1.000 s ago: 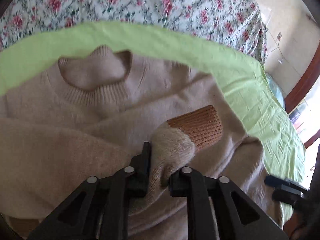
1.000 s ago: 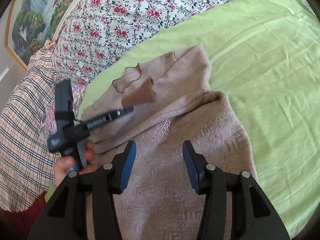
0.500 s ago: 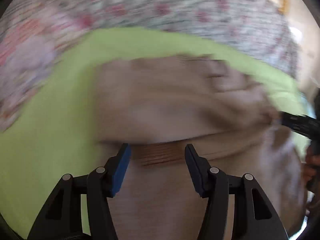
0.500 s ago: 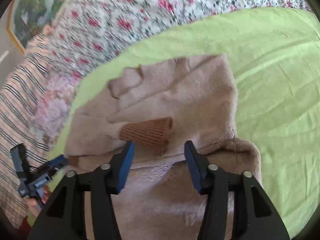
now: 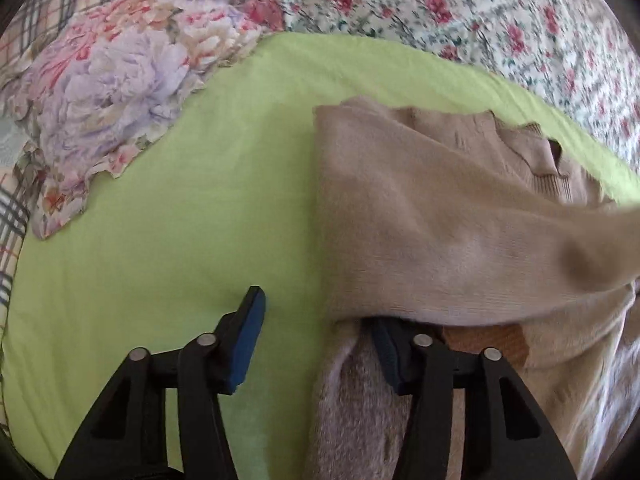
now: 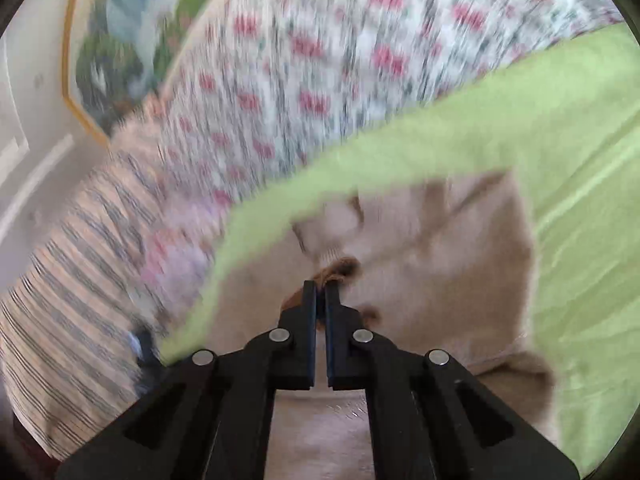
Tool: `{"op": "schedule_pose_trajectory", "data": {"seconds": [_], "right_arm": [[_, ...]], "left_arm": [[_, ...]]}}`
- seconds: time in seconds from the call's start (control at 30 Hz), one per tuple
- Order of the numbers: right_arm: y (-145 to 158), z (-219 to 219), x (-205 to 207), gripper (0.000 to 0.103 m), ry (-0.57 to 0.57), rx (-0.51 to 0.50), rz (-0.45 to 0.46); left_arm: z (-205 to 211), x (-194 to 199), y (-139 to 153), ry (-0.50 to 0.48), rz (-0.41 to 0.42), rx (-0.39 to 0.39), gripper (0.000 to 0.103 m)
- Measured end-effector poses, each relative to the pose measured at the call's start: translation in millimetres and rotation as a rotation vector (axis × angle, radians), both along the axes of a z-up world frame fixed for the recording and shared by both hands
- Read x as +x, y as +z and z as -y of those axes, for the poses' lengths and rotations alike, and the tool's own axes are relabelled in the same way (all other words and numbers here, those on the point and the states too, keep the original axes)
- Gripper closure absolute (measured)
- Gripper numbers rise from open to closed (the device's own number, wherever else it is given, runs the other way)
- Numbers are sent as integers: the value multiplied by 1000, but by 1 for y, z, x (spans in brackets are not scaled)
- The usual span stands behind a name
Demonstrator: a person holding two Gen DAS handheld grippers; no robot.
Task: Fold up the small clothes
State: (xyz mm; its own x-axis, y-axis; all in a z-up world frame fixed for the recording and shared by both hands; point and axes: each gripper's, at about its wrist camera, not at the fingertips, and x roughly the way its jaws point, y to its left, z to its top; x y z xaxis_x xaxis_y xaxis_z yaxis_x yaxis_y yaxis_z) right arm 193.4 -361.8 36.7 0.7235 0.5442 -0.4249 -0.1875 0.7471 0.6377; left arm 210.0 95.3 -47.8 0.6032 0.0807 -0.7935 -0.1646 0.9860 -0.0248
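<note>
A beige knit sweater lies on the green sheet, neck towards the floral pillows. One sleeve is folded across its body, with the brown ribbed cuff showing under it. My left gripper is open at the sweater's left edge; its right finger is partly under the folded sleeve. In the right wrist view, which is blurred, my right gripper is shut on the brown cuff over the sweater.
A purple floral cloth and plaid bedding lie at the left of the green sheet. Floral pillows run along the far side. A framed picture hangs on the wall.
My left gripper let go of the sleeve and moved left to the sweater's edge. My right gripper moved in and shut on the brown cuff.
</note>
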Motion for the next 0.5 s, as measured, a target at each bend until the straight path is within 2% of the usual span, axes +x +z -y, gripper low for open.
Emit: {"op": "schedule_pose_trajectory", "data": {"seconds": [0.1,0.17,0.23,0.33,0.4,0.47,0.5], "right_arm": [[-20,3,10,99,-41,-166,-124],[-39,4,15,99,-41,-177,-205],[-50,2,17,99,-58,-220,-237],[-57,3,23,99,-80,-222,-258],[-59,-1,27,99,-84,-246,-271],[-62,-4,29,99,-74,-271,-273],[-63,-5,29,99,-73,-279,-273]], "left_arm": [[-2,-3,-3,60,9,-8,52],[-1,-10,2,88,42,-1,52],[0,-16,5,90,51,4,52],[-3,-15,-1,58,9,-18,53],[-6,-16,-3,0,-21,-58,53],[-12,-25,6,-75,-4,-129,53],[-17,-27,13,-116,12,-199,49]]}}
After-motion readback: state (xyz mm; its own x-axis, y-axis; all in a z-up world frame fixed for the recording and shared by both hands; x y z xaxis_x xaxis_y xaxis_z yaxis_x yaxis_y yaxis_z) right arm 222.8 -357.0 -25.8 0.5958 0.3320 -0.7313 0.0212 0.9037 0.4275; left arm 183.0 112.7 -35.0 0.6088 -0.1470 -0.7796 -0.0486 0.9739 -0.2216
